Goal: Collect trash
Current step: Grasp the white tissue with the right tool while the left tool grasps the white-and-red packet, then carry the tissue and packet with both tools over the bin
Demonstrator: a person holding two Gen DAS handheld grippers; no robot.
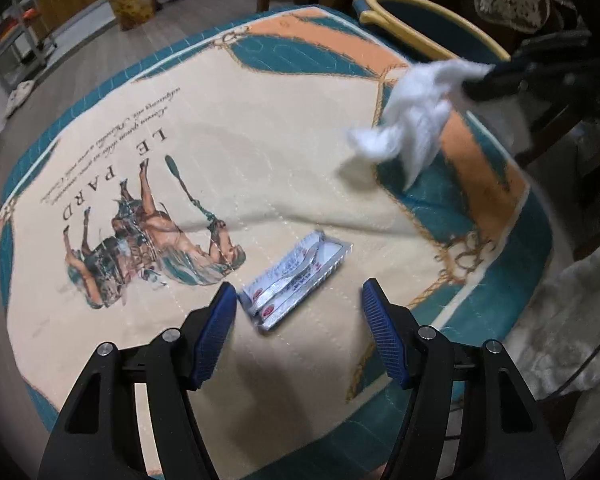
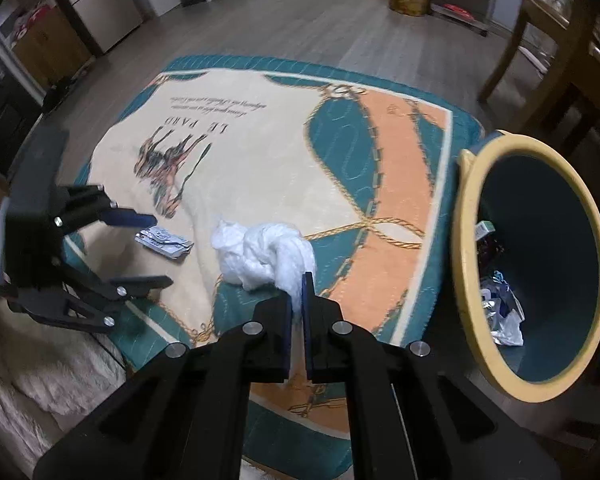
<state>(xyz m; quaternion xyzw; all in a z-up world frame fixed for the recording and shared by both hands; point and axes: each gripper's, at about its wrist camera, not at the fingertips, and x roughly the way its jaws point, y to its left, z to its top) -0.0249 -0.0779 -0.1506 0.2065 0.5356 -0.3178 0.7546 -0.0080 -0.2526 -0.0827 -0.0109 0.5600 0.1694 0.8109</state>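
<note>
The rug (image 2: 260,152) is cream at its centre, bordered in teal and orange, with gold rope lines, dark lettering and brown horses. The crumpled tissue (image 2: 260,256) is white. The wrapper (image 1: 296,280) is silver-white with red and blue print. The bin (image 2: 466,240) has a yellow rim and teal inside. Both tools are black with blue pads (image 1: 214,336).

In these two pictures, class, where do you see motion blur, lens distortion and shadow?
Left wrist view: the white tissue and right gripper are smeared; the silver wrapper is sharp; the blanket bulges, its corners dark. Right wrist view: the left gripper is blurred, the bin rim stretched, and a shadow lies beneath the tissue.
</note>
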